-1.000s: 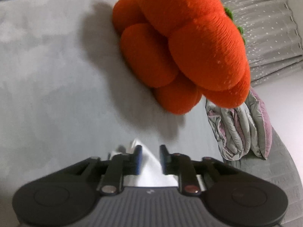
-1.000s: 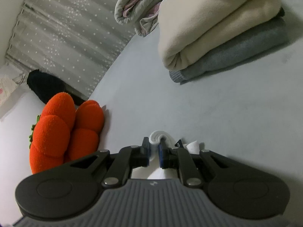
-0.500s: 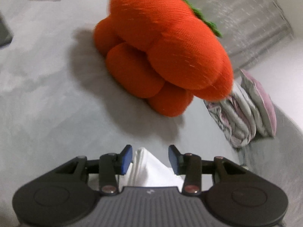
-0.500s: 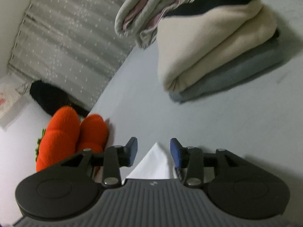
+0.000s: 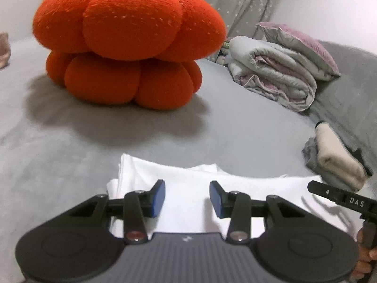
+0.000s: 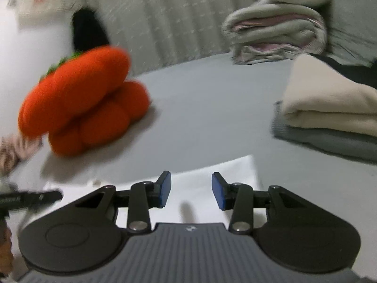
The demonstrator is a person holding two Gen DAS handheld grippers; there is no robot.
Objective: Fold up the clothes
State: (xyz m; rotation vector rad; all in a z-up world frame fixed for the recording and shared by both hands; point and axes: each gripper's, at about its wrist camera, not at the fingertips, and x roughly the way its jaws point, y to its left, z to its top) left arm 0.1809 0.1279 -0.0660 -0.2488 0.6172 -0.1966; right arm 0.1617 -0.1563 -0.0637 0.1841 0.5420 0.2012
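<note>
The only writing that is showing is "DAS", in pale letters on a black bar (image 5: 342, 197) at the right edge of the left wrist view, which looks to be part of the right tool's rig; a small pale mark is sitting on each tool's ribbed grey body but cannot be read. The left tool (image 5: 187, 198) is standing partly open with its blue pads apart and nothing between them, hovering over a folded white garment (image 5: 188, 202) that is lying flat on the grey bed (image 5: 70, 165). The right tool (image 6: 191, 191) is likewise standing partly open and gripping nothing, its pads spread above the same white garment (image 6: 200, 188). The left wrist view is showing the orange pumpkin cushion (image 5: 127, 40) sharp and close, a rolled grey and pink quilt (image 5: 275, 70) beyond it, and fingers (image 5: 365, 261) at the lower right corner. The right wrist view is blurred; it is showing the cushion (image 6: 82, 99) off to the left, a black shape (image 6: 87, 28) behind it, and a stack of folded clothes (image 6: 329, 113), cream over grey, much closer at the right than the left view gives it.
</note>
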